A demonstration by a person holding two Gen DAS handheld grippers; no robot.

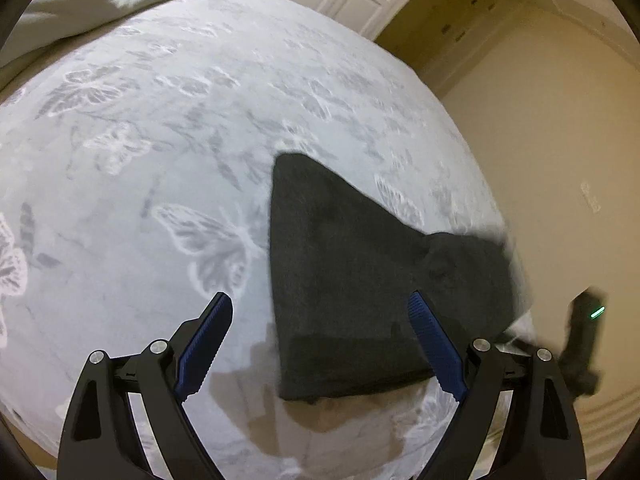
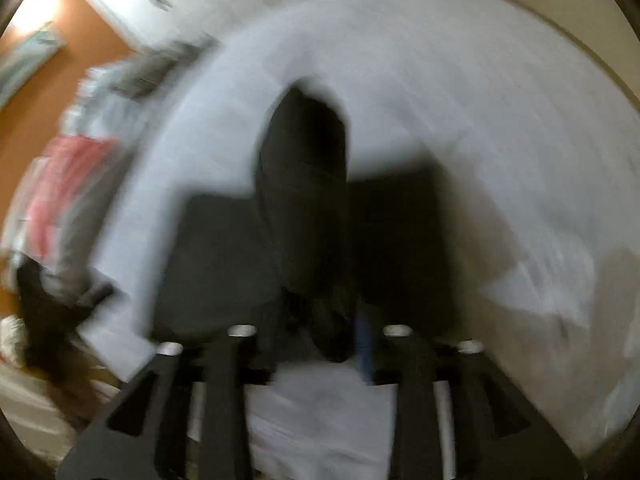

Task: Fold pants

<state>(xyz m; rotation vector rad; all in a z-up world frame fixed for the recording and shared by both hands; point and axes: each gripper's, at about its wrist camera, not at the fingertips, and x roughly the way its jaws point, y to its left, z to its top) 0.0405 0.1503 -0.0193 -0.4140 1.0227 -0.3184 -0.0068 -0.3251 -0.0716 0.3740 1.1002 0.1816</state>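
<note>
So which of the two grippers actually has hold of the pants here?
The right gripper: its fingers are shut on the dark pants, while the left gripper is wide open.

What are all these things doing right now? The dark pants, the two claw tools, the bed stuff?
Dark pants: partly folded on the bed, one part lifted.
Left gripper: open, holding nothing, above the pants' edge.
Right gripper: blurred, dark cloth between its fingers; grip unclear.
Butterfly-print bedspread: spread flat.
Grey blanket: bunched at the far end.

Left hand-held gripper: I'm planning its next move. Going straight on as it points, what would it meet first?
Probably the dark pants on the butterfly-print bedcover; the open left hand-held gripper points at them, though depth is unclear.
</note>
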